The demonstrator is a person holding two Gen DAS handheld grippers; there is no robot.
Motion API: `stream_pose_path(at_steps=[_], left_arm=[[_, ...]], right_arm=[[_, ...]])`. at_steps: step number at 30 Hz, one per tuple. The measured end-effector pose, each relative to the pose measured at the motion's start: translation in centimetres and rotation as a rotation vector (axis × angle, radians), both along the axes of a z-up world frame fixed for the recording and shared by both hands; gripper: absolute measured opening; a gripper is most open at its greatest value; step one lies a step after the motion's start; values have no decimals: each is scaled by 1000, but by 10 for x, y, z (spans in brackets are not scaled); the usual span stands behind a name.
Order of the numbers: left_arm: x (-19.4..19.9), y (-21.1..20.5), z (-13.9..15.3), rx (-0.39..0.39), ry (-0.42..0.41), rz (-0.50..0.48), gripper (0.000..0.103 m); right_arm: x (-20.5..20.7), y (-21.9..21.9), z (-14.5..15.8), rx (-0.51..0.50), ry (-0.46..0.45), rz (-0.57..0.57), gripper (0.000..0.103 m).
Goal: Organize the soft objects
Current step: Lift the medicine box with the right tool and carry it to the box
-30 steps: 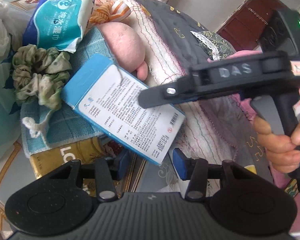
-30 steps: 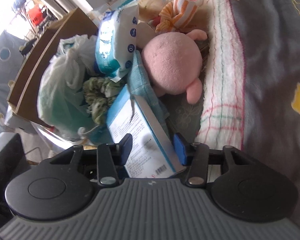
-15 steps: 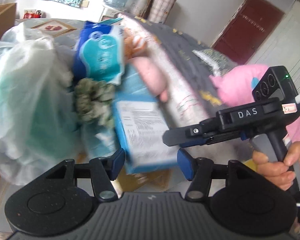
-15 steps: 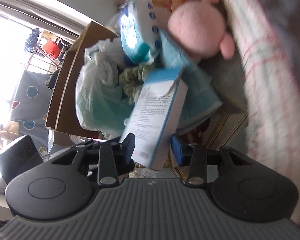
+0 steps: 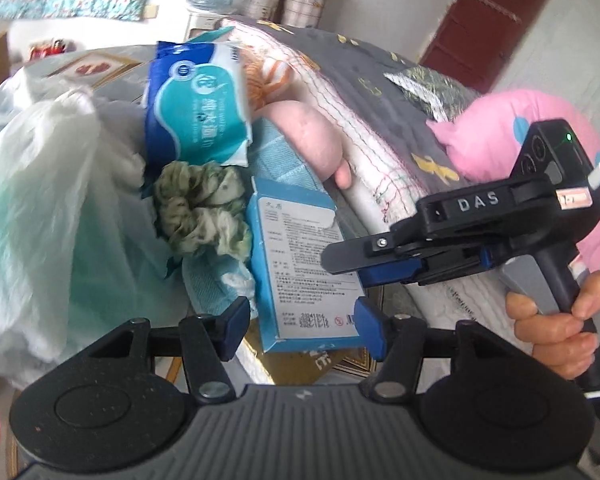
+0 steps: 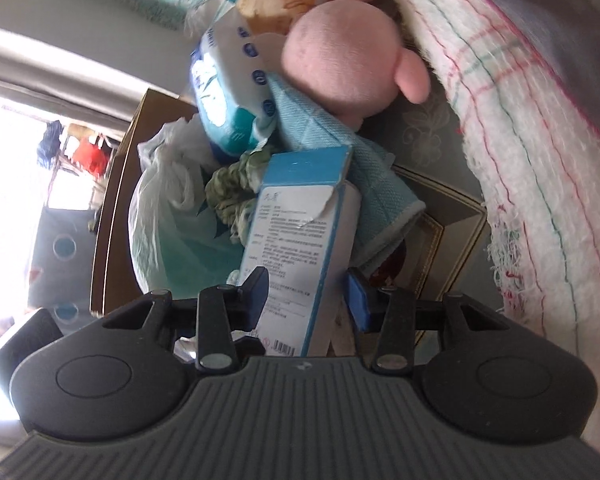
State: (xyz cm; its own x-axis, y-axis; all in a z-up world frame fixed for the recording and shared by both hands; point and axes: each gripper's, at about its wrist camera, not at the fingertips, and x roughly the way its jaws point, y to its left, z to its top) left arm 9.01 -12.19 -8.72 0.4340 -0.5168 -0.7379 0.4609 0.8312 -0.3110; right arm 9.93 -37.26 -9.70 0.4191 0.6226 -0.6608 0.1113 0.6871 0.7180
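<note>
A blue and white carton (image 6: 300, 240) is up off the pile, and my right gripper (image 6: 306, 296) is shut on its near end. In the left wrist view the same carton (image 5: 300, 264) points lengthwise at the camera, with the right gripper (image 5: 346, 266) clamped on its right edge. My left gripper (image 5: 303, 328) is open; the carton's lower end lies between its fingers, with a gap at the left pad. Behind lie a green scrunchie (image 5: 200, 208), a wet-wipes pack (image 5: 196, 108), a pink plush (image 5: 308, 136) and a teal towel (image 5: 284, 160).
A white plastic bag (image 5: 40, 200) fills the left. A white stitched blanket (image 5: 364, 140) and a pink pillow (image 5: 512, 128) lie at the right. A person's hand (image 5: 552, 332) holds the right gripper's handle. A cardboard box (image 6: 116, 200) stands behind the bag.
The right gripper has rolled and sunk with the carton, turning it from slanted to lengthwise. The left gripper's jaws have widened, and the carton's end now sits between them.
</note>
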Motion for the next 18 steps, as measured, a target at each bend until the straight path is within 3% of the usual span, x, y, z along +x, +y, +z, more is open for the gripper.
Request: stream_pose_path(at_steps=[7,18], left_arm=[[4,-7,0,14,7,-3,54],[-16,-1,29,-8,-59,1,55]], right_arm=[[-12,-1,5,7,-40,-62,31],[-39,4,39,38,-120,-105,29]])
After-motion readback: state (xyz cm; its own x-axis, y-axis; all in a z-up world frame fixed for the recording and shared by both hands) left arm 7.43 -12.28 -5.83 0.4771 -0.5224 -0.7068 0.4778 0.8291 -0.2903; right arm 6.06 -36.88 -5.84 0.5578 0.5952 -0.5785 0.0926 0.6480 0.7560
